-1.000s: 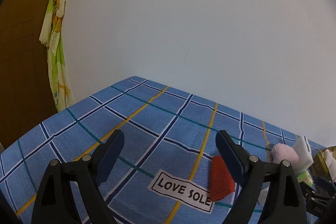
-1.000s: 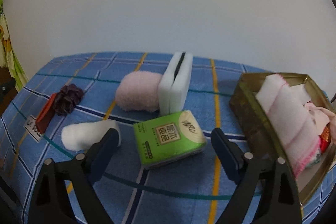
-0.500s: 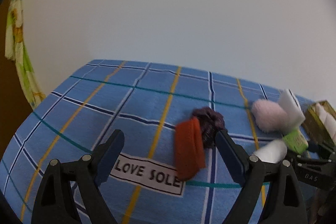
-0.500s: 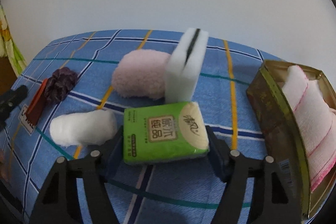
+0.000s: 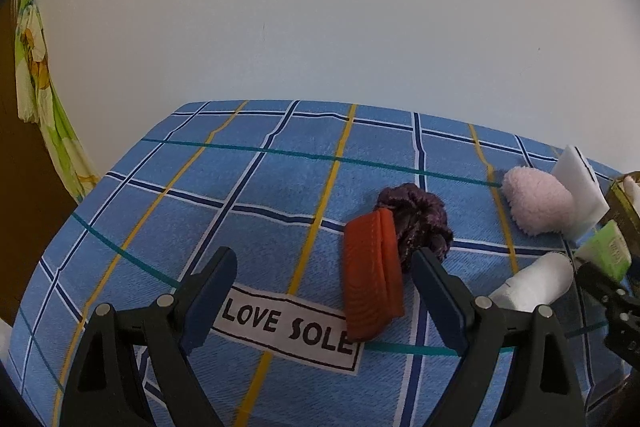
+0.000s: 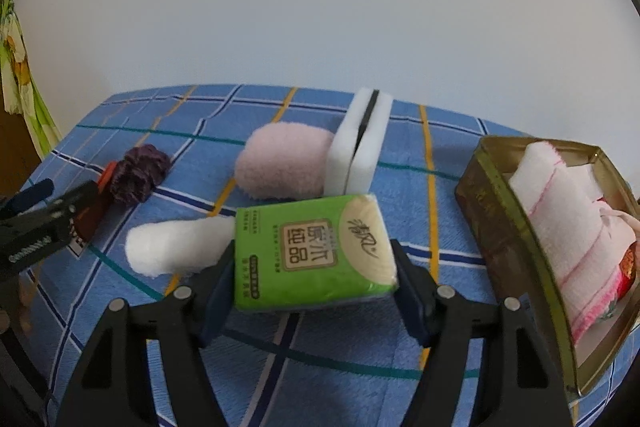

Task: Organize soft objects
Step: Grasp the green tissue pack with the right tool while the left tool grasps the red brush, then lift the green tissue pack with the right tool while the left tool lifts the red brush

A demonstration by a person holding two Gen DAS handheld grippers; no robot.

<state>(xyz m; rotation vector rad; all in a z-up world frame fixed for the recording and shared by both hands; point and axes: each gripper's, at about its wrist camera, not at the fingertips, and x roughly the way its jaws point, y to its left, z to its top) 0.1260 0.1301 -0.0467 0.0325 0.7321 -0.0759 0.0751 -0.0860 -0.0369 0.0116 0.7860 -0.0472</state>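
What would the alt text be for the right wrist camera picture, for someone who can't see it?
The right gripper clamps a green tissue pack above a blue checked cloth. Behind the pack lie a white roll, a pink fluffy pad and an upright white sponge. At right, a gold tin holds a rolled pink-striped towel.

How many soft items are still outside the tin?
6: tissue pack between right fingers; white roll, pink puff, white sponge, purple scrunchie, orange pad on cloth.
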